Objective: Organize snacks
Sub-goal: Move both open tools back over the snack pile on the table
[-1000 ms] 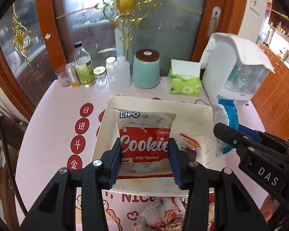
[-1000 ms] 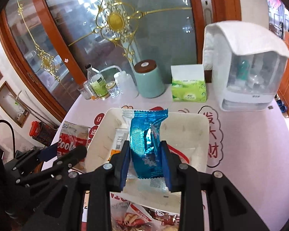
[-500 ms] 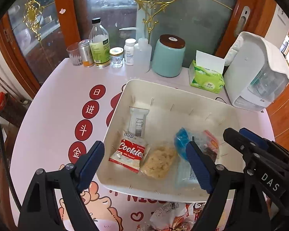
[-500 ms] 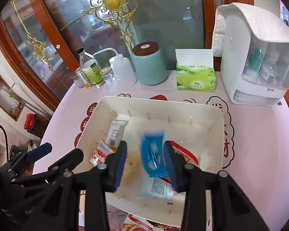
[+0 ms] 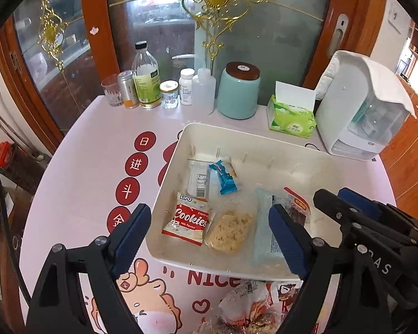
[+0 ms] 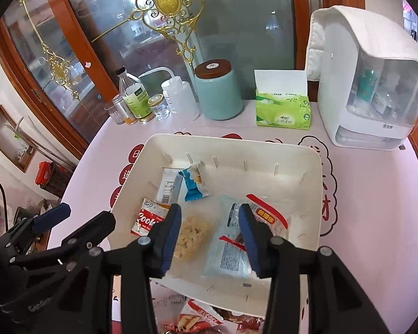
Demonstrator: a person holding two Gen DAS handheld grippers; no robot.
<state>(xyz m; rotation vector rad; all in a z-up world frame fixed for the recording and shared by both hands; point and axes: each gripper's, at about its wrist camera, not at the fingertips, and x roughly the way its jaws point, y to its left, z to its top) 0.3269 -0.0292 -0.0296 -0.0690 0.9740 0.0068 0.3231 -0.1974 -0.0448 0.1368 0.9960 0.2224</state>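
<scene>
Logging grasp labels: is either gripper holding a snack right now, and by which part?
Nothing is held. The left gripper and right gripper both stand open above the tray, pads touching no packet.

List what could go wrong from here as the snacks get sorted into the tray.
1. The left gripper and right gripper hang open close together above the white tray; reaching at once, they may collide.
2. Unsorted packets lie against the tray's near rim, partly hidden by the fingers, so a grab could miss or nudge the tray.
3. The Lipo cookies pack overlaps the clear noodle-snack bag; further drops may pile up there.
</scene>
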